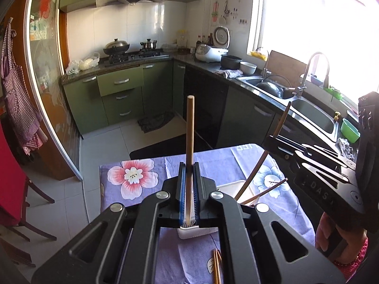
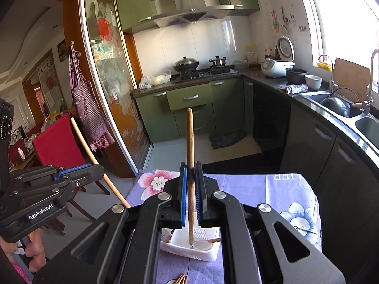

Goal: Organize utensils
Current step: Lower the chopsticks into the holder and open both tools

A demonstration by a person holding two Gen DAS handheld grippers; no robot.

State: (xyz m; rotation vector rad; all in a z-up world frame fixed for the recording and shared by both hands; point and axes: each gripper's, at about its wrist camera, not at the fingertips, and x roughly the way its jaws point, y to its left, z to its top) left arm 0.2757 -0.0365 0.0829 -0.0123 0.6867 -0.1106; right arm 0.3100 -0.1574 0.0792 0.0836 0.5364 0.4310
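The dark chopstick point(image 2: 190, 137) stands nearly upright with its lower end down inside the white holder point(image 2: 208, 256). That looks like a stick being lowered point-first so it ends up standing in a compartment. The right gripper point(image 2: 190, 165) is closed to a narrow slit, with both blue pads pressed on the stick about midway up, which keeps it from swinging.

The pale chopstick point(image 1: 190, 127) is carried the same way, upright over the holder's near rim. The left gripper point(image 1: 189, 165) is pinched almost shut around the stick's lower part. I cannot tell whether its tip is already inside the holder. Holding it vertical probably lines it up for the same drop.

A leaning chopstick point(image 1: 267, 190) rests inside the holder, tilted out over the rim. The loose chopsticks point(image 1: 216, 267) lie flat on the flowered cloth point(image 1: 146, 165) just in front of the holder, likely waiting their turn.

By count:
- Holders: one.
- Chopsticks in the grippers: two, one in each.
- Chopsticks leaning in the holder: one.
- Loose chopsticks on the cloth: at least two, though the frame edge cuts the bundle and hides the exact number.
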